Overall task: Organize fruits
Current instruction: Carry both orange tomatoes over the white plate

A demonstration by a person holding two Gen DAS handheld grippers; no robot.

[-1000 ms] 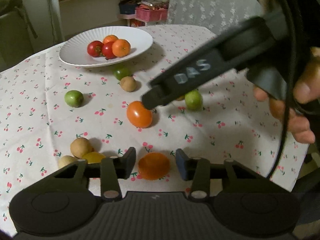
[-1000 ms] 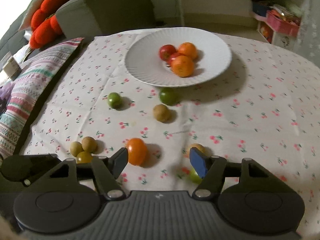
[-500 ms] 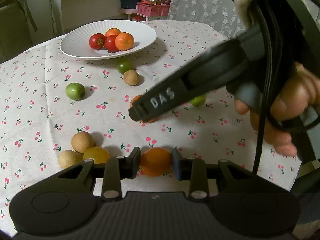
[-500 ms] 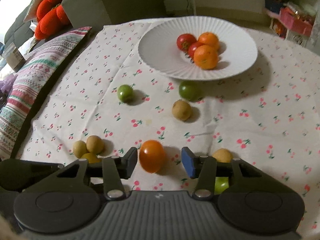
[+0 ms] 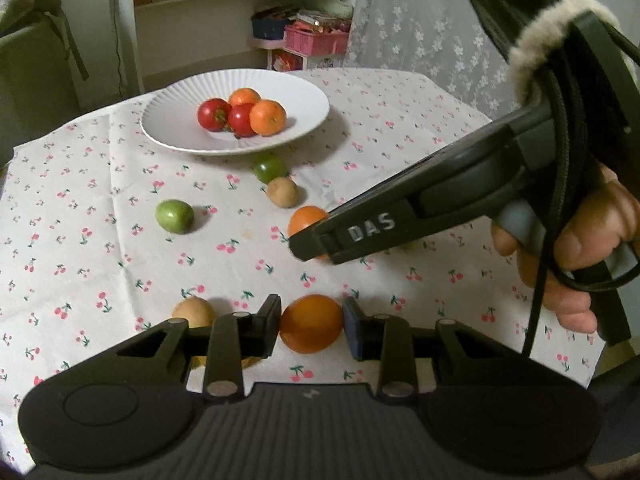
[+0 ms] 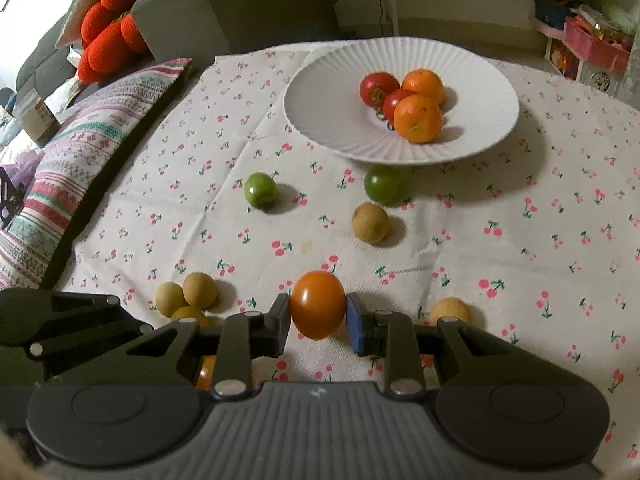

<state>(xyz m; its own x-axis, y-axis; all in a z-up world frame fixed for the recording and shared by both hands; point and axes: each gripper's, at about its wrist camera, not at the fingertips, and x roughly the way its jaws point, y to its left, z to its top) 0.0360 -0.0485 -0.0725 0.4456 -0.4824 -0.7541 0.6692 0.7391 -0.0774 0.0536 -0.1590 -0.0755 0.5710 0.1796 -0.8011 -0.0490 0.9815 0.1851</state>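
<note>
1. Your left gripper (image 5: 311, 325) has its fingers closed against both sides of a round, dull-orange fruit (image 5: 311, 323) at the near edge of the cherry-print tablecloth (image 5: 100, 216).
2. Your right gripper (image 6: 318, 317) grips a glossy orange tomato (image 6: 317, 304), smooth and slightly oval, with both pads touching its sides. In the left view this gripper's fingers cover most of that tomato.
3. Just left of your right gripper sits a cluster of three small fruits: two tan ones (image 6: 186, 291) touching each other and a yellow one (image 6: 188, 313) partly behind the finger linkage. One more tan fruit (image 6: 449, 311) peeks out on the right side.
4. Mid-table you have one tan fruit (image 6: 370, 223) and two green fruits, one (image 6: 261, 189) out in the open, the other (image 6: 383, 184) tucked against the plate's near rim.
5. Farthest off, the white ridged plate (image 6: 320, 92) holds four pieces bunched together: two red tomatoes (image 6: 378, 88) and two mandarins (image 6: 418, 118).
</note>
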